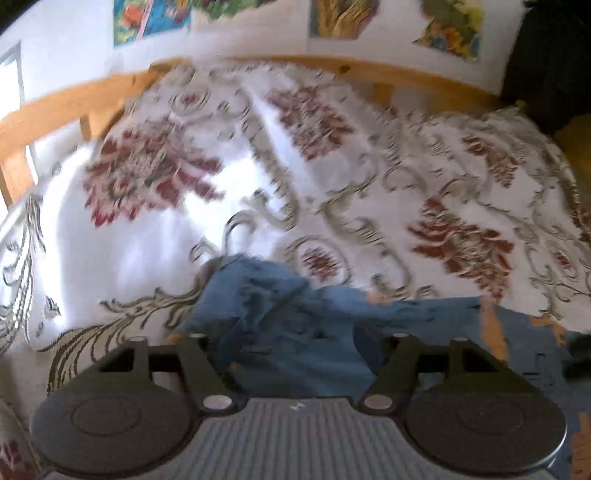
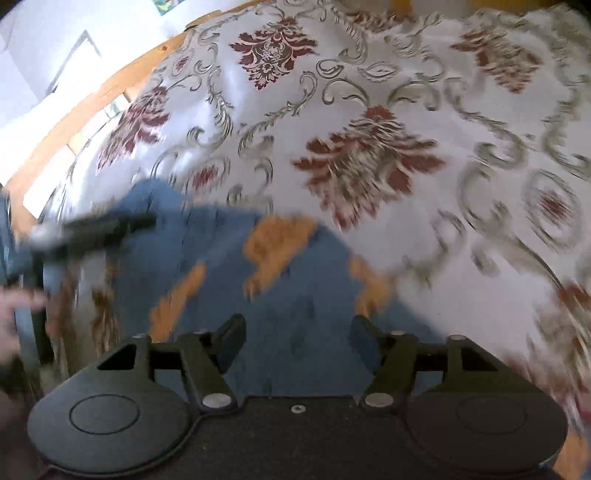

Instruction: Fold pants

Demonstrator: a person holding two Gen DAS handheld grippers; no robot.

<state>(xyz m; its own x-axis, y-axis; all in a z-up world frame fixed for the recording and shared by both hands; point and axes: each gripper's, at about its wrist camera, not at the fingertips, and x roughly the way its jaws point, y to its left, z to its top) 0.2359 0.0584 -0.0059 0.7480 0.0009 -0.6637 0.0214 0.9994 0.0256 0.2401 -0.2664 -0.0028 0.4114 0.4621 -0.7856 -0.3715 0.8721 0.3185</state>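
Closest to both cameras, blue pants with orange patches lie crumpled on a floral bedspread, filling the lower part of each view. Right gripper hovers just over the blue cloth, fingers spread wide, nothing between them; cloth shows through the gap. Left gripper also sits low over the pants; its right finger shows spread outward, the left finger is lost against bunched fabric, so jaws look apart but whether cloth is caught I cannot tell. Heavy motion blur in both views. Left edge of the right wrist view shows a dark bar, probably the left gripper seen from the side, and a blurred hand holding it, over the far-left part of the garment. Pants are not laid flat: a rumpled hump near the left gripper, no clean fold line visible. Judgement: early step, getting hold of the garment to spread or straighten it before the first fold. Next move calls for each gripper to close on an edge, waistband or hem, then pull apart to flatten. Further back, bedspread, then wooden bed frame, then wall with colourful pictures.
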